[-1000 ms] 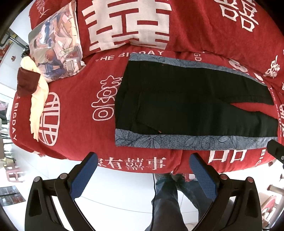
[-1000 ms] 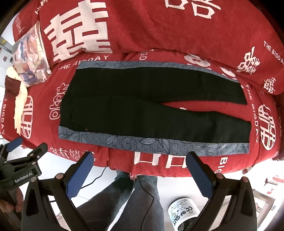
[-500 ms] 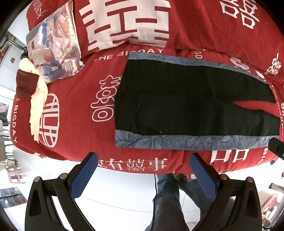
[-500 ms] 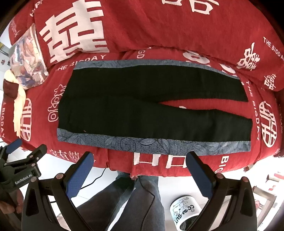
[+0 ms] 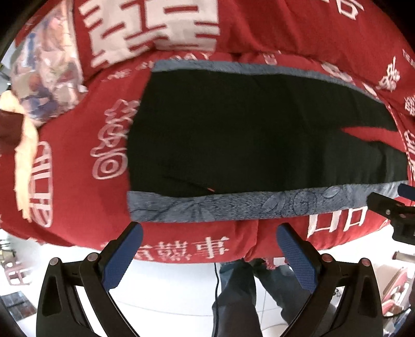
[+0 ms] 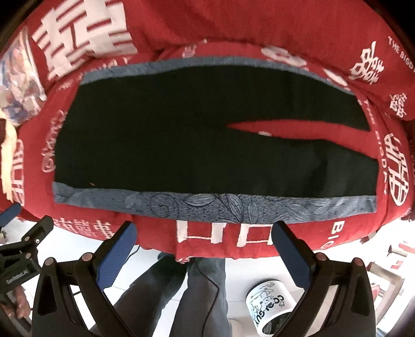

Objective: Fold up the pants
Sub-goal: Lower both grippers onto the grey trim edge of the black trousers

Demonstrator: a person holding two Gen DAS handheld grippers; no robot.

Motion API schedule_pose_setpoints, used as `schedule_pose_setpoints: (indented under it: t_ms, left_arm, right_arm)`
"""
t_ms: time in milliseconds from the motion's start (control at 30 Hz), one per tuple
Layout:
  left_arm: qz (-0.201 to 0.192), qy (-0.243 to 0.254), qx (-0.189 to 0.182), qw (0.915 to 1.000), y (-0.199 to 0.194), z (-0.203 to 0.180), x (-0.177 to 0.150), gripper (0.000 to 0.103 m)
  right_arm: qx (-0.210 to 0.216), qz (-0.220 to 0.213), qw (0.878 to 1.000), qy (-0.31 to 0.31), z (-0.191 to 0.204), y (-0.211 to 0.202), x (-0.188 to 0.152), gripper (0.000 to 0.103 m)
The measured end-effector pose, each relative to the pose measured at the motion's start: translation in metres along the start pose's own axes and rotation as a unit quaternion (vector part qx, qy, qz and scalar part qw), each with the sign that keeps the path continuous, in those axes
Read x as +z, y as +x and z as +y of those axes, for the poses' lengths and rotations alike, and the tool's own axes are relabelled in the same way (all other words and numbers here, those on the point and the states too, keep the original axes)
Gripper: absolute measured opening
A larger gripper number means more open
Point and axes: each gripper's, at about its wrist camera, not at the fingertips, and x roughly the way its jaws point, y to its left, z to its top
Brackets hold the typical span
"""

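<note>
Black pants (image 6: 181,134), one pair, unfolded

A home living room: a sofa draped in a red cover with white Chinese wedding characters (image 6: 272,20), a printed picture cushion (image 5: 49,77) at ten o'clock, white tiled floor (image 5: 168,290) below, a white printed mug (image 6: 269,308) at five o'clock.

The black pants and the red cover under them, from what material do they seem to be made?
The black pants look like a soft matte woven or knit fabric: no shine, lying flat and limp. Their blue-grey side stripes look like a printed textile with a leaf pattern. The red cover looks like a thick woven or terry-like cloth with white characters worked in; the blur leaves the weave uncertain.
</note>
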Motion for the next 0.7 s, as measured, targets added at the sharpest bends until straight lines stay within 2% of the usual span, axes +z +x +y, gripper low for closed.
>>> schedule_pose_setpoints:
  t_ms: [67, 233, 333, 700]
  left_arm:
    - [0.01, -0.002, 0.011, 0.9999, 0.023, -0.005, -0.001, 0.103]
    - [0.013, -0.028, -0.008, 0.9995, 0.056, -0.007, -0.001, 0.103]
    - [0.024, -0.036, -0.004, 0.9991, 0.073, -0.008, 0.0, 0.103]
    - [0.028, -0.031, 0.001, 0.9991, 0.082, -0.014, 0.007, 0.103]
  right_arm:
    - [-0.004, 0.006, 1.0, -0.003, 0.0, 0.023, 0.0, 0.103]
    - [-0.002, 0.006, 1.0, -0.005, -0.003, 0.056, -0.001, 0.103]
    - [-0.003, 0.01, 1.0, -0.001, -0.006, 0.077, -0.003, 0.103]
    - [0.001, 0.023, 1.0, 0.012, -0.02, 0.092, -0.004, 0.103]
